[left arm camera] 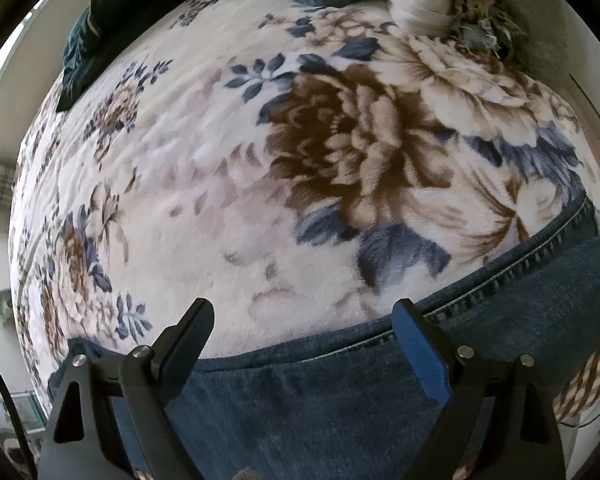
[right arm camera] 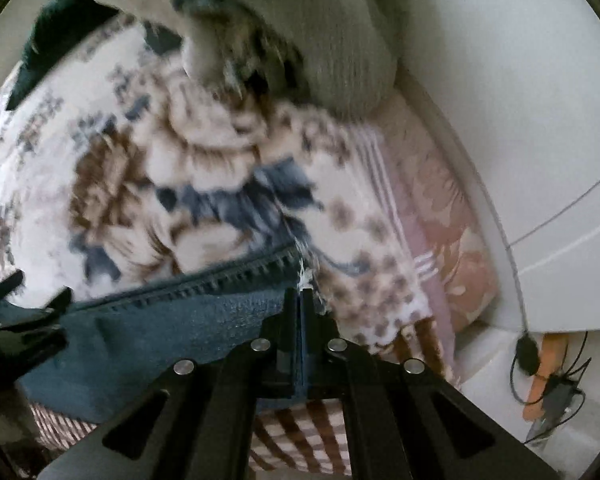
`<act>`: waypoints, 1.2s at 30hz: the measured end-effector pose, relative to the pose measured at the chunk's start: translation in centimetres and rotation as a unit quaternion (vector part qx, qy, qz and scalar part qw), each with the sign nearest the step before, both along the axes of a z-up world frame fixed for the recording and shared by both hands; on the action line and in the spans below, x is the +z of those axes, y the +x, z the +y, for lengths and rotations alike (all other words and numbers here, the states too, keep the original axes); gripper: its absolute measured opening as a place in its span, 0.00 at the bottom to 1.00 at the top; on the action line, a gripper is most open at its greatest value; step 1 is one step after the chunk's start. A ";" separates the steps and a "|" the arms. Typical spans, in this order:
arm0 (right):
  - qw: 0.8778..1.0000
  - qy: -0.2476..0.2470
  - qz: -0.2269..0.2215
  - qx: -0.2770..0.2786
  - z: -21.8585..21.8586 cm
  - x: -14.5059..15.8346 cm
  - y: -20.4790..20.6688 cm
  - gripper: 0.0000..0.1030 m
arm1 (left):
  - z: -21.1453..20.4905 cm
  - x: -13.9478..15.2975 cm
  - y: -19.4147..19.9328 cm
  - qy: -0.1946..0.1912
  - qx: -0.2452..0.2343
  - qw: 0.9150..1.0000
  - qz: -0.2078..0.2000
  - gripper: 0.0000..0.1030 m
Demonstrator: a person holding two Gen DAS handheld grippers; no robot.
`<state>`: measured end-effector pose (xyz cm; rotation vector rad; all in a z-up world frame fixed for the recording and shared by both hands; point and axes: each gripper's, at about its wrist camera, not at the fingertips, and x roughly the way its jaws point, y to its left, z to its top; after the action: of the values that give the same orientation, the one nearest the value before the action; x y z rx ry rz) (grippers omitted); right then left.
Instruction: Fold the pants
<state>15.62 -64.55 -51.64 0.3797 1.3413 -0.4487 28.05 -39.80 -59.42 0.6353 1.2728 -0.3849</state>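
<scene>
- Pants [left arm camera: 340, 408]: dark blue denim with a lighter stitched seam along the edge.
- Blanket [left arm camera: 172, 184]: creamy white, printed with big brown and beige flowers and slate-blue leaves.
- Left tongs [left arm camera: 304, 320]: black, one finger faced in bright blue.
- Right tongs [right arm camera: 299, 300]: black with silver rivets.
- Sheet [right arm camera: 440, 216] at the bed's edge: pale pink with peach leaf shapes.
- Wall [right arm camera: 520, 80]: plain white.
- Cushion [right arm camera: 308, 24]: grey-beige ribbed fabric.

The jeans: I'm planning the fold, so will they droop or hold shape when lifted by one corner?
The jeans will probably droop: they lie limp on the floral blanket. The thick stitched seam suggests some weight. The right hand-held gripper, shut on the frayed corner, likely grips well.
</scene>
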 end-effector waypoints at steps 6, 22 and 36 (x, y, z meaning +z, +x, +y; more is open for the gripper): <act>0.999 0.007 -0.036 0.003 0.1 5.4 0.8 0.00 | 0.5 1.1 0.5 -0.016 0.023 1.000 -0.005 0.88; 0.980 0.168 0.097 -0.047 -2.0 -8.6 0.6 0.64 | -1.7 -1.1 -1.5 -0.057 -0.062 0.995 0.062 0.88; 0.976 0.200 0.084 0.001 0.8 -8.8 4.0 0.64 | -6.1 -4.2 -7.3 -0.077 -0.257 0.960 0.083 0.20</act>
<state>19.65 -63.74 -60.42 0.6843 1.5991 -0.2071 20.77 -45.93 -63.66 0.8113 1.2096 -0.9753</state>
